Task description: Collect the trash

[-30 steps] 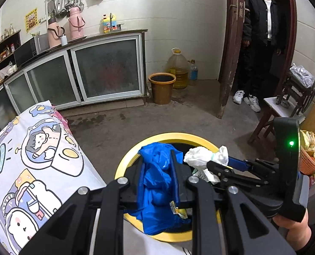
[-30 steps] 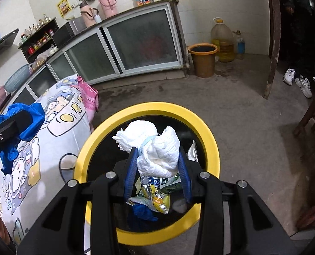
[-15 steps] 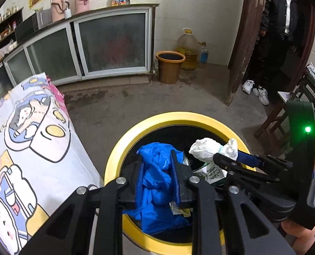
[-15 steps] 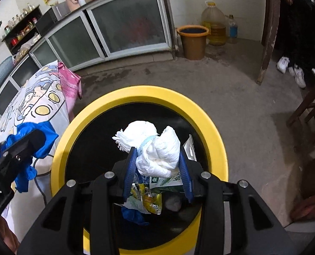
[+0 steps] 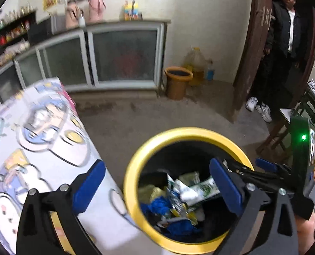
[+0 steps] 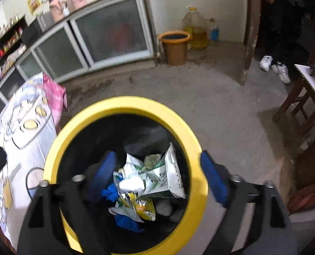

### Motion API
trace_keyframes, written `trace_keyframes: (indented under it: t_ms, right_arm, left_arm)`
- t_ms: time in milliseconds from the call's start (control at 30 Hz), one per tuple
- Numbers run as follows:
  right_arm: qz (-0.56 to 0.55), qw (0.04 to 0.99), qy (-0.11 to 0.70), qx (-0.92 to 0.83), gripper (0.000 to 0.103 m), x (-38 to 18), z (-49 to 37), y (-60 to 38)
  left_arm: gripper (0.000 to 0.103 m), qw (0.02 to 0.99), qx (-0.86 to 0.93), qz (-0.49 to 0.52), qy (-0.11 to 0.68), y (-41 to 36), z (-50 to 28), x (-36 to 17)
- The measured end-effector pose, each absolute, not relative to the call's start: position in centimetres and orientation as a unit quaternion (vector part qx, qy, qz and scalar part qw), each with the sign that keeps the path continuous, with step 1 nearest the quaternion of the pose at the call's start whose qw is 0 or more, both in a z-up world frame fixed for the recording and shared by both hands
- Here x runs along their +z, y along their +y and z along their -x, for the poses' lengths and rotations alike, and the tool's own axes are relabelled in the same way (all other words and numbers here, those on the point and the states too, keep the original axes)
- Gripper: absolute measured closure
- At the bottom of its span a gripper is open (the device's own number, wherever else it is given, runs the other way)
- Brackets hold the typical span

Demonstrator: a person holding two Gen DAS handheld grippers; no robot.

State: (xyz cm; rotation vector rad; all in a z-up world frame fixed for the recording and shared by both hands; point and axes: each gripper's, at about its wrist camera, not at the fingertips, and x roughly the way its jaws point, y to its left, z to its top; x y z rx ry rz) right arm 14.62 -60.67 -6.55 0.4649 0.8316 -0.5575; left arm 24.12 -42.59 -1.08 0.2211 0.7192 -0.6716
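Two grippers: both wide apart and empty over the bin, jaws have just been opening, nothing between either pair.
Left view, left gripper (image 5: 157, 187): released; one finger over the table edge, the other over the bin mouth.
Left view, bin (image 5: 136, 157): yellow rim, black inside, just beside the table (image 5: 19, 148) with the cartoon cloth.
Left view, trash (image 5: 178, 193): wrappers, white wad and blue plastic lying in the bin bottom.
Left view, right gripper (image 5: 240, 165): reaches in from the right over the far rim.
Right view, right gripper (image 6: 157, 176): let go; left finger inside the rim, right finger outside it.
Right view, trash (image 6: 155, 180): white-green packet on top, blue bag (image 6: 127, 221) low, white wad beside it.
Right view, bin (image 6: 123, 104): rim under both fingers.
Risk: fingers sit close to the rim, so pulling back carelessly could knock or tip the bin.
Risk: the two grippers are near each other and could clash on the way out.
Writing: print on the white-green packet too blurred to read; no brand legible.
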Motion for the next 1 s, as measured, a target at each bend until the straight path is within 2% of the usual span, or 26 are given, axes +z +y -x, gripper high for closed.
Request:
trace_keyframes:
  t_ms: [133, 433, 567, 1000]
  right_arm:
    - [-0.195, 0.867, 0.348, -0.299, 0.008, -5.2, -13.3, -59.2]
    - [-0.135, 0.895, 0.25, -0.344, 0.008, -1.0, -10.0, -54.4]
    - [-0.1, 0.909, 0.222, -0.339, 0.008, 1.1, -8.4, -50.5]
    - [-0.06, 0.935, 0.206, -0.282, 0.008, 4.6, -4.2, -38.4]
  left_arm:
    - [0.008, 0.887, -0.326, -0.097, 0.312, -40.1, -22.6, 0.7]
    - [0.008, 0.912, -0.286, -0.052, 0.288, -32.9, -19.2, 4.3]
    - [0.008, 0.909, -0.264, -0.025, 0.323, -28.7, -18.1, 5.8]
    - [0.008, 0.947, -0.171, 0.042, 0.268, -15.3, -11.1, 9.3]
